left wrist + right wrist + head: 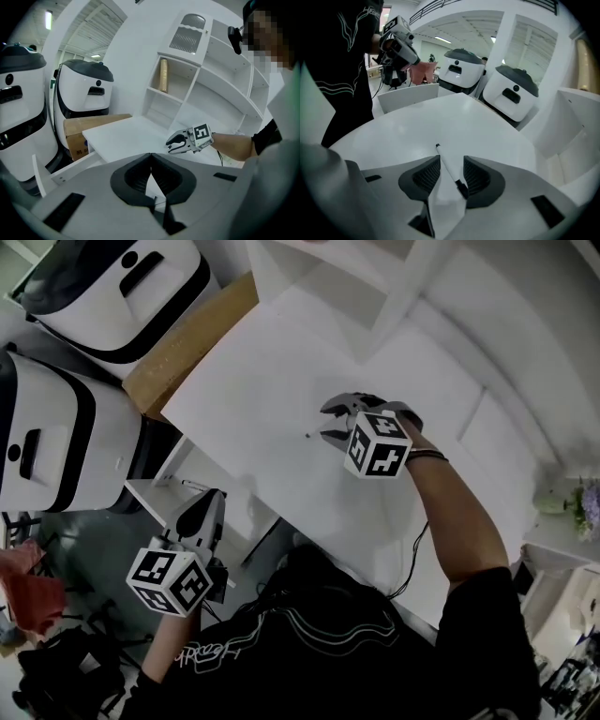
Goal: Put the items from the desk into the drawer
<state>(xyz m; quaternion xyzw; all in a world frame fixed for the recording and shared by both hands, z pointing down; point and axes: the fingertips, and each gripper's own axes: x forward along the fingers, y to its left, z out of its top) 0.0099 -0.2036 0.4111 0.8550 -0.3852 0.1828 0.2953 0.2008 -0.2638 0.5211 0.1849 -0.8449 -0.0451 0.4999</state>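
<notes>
A white marker pen (449, 166) with a black cap lies on the white desk (272, 381). My right gripper (451, 174) points down at it, open, with the pen lying slantwise between the two pads. In the head view that gripper (330, 423) is over the middle of the desk. My left gripper (151, 158) is shut with nothing in it. It hangs off the desk's near left edge (212, 501), beside an open white drawer (150, 491). The left gripper view shows the right gripper (174, 143) across the desk.
A cardboard box (187, 343) stands against the desk's left end. Two white-and-black machines (112, 287) (47, 437) stand beyond it. A white shelf unit (187, 84) rises at the back of the desk. The person's torso fills the near side.
</notes>
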